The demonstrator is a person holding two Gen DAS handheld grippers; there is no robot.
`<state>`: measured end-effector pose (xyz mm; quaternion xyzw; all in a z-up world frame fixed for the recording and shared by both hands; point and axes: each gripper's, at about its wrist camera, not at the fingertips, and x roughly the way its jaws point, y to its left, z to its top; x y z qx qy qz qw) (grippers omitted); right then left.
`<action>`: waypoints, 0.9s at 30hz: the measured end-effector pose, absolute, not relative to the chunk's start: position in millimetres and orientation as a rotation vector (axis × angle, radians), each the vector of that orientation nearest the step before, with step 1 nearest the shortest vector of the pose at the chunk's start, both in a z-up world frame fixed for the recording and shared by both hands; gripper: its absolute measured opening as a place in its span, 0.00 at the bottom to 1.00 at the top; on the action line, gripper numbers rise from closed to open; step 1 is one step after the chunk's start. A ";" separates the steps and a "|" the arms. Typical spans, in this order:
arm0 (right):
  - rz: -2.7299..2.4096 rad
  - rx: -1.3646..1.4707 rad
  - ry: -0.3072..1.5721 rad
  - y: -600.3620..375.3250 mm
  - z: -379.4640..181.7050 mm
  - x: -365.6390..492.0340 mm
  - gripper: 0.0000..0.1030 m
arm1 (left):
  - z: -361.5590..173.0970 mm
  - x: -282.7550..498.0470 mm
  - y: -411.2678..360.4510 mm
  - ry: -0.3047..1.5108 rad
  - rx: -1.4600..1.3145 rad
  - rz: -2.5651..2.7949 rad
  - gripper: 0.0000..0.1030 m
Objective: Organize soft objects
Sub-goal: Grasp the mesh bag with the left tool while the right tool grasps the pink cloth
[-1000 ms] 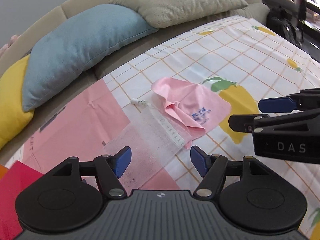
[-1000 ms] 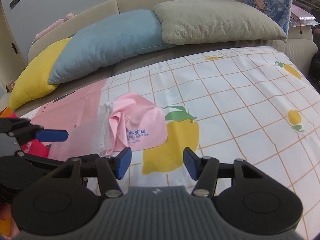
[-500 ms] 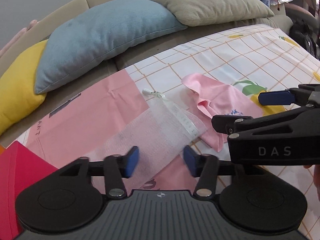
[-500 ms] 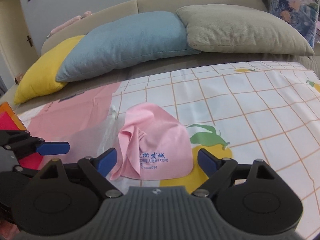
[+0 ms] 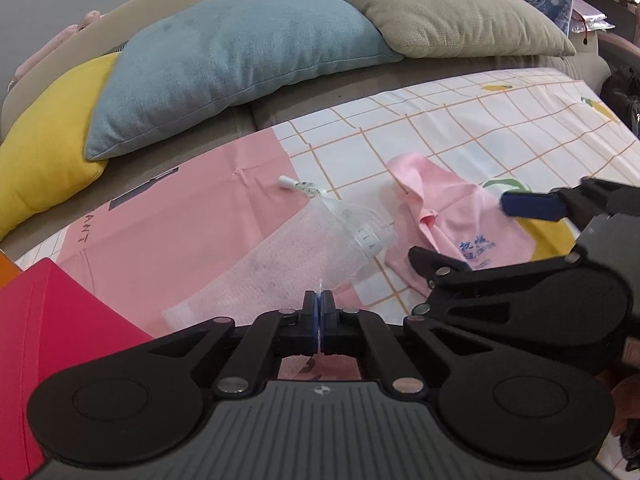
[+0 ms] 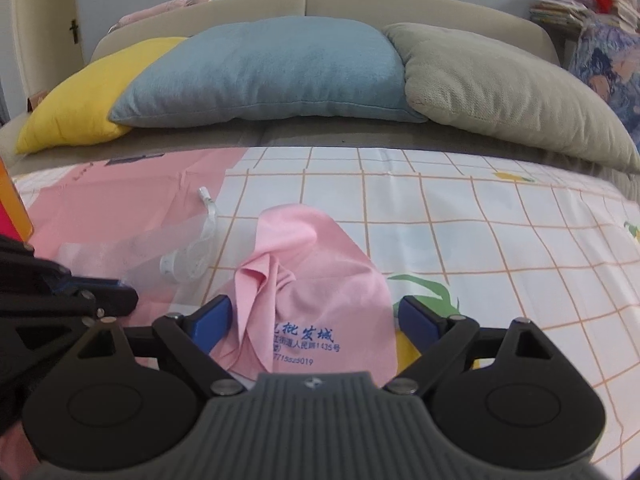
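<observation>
The left tool [image 5: 319, 312] was pressed together, pinching the near edge of the see-through mesh bag [image 5: 304, 256]. The right tool [image 6: 314, 320] was spread wide, with the pink cloth [image 6: 320, 280] lying between its 2 fingers, not yet held.

Both things lay on the bed [image 6: 500, 240], on the lemon-print sheet, near its front edge. The bag was on the left, partly over a pink patch of the sheet. The cloth was just beside it on the right.

The cloth looked thin, light and floppy. It would likely bend and slide when pushed, so the bunched fold on its left side looked like the best place to grab. It had blue writing near its front edge. The bag looked very light and limp, with a white drawstring [image 5: 304, 188] at its far end.
</observation>
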<state>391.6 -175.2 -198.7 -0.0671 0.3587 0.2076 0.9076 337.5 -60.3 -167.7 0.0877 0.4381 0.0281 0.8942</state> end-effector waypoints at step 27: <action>0.460 -0.120 0.843 -194.9 -120.5 342.0 0.01 | -71.5 271.4 -73.6 0.859 0.077 -0.055 0.00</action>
